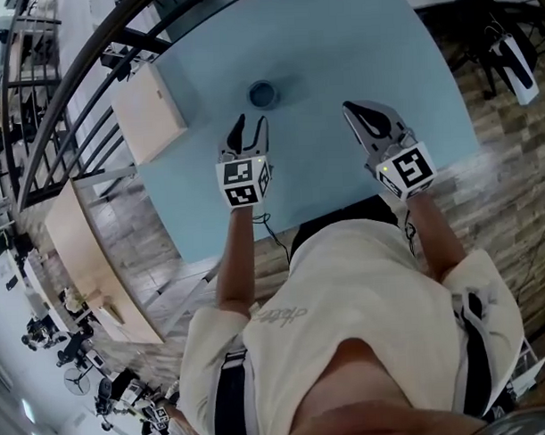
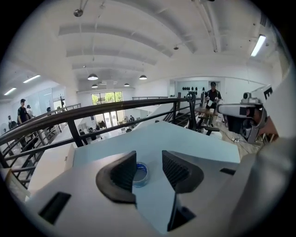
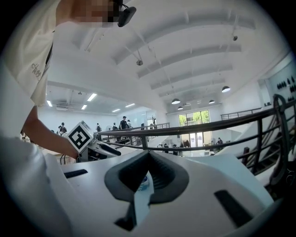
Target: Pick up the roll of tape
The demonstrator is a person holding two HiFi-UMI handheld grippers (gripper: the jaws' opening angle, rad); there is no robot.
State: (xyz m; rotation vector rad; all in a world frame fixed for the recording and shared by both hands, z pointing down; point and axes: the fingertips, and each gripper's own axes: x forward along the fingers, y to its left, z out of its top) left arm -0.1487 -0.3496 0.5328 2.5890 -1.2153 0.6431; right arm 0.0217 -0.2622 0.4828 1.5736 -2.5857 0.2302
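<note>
1. A pale blue desk [image 1: 338, 49] is seen from above; on it the roll of tape [image 1: 263, 94] is laid flat, its hole facing up, so no long axis is offered and it can be gripped across any diameter.
2. The left claw [image 1: 249, 131] is held just short of the roll, with the roll lying straight ahead of its tips and a little to the right; the two are apart, not touching.
3. In the left gripper view the left claw [image 2: 149, 170] is seen with its jaws spread wide; the blue roll [image 2: 140, 174] is framed in the gap, nearer the left jaw, and nothing is gripped.
4. The right claw [image 1: 358, 113] is held well to the right of the roll; in the right gripper view its jaws [image 3: 149, 157] are seen drawn together at the tips, holding nothing; only a sliver of the roll [image 3: 144, 181] is glimpsed through the slit below.
5. The left claw is judged the nearer and better lined up; a short advance forward and down, with the roll brought to the middle of the gap, is what the grasp appears to need.
6. One pale flat box [image 1: 148, 114] is set on the desk's left edge, well apart from the roll; whether anything is inside it cannot be told.
</note>
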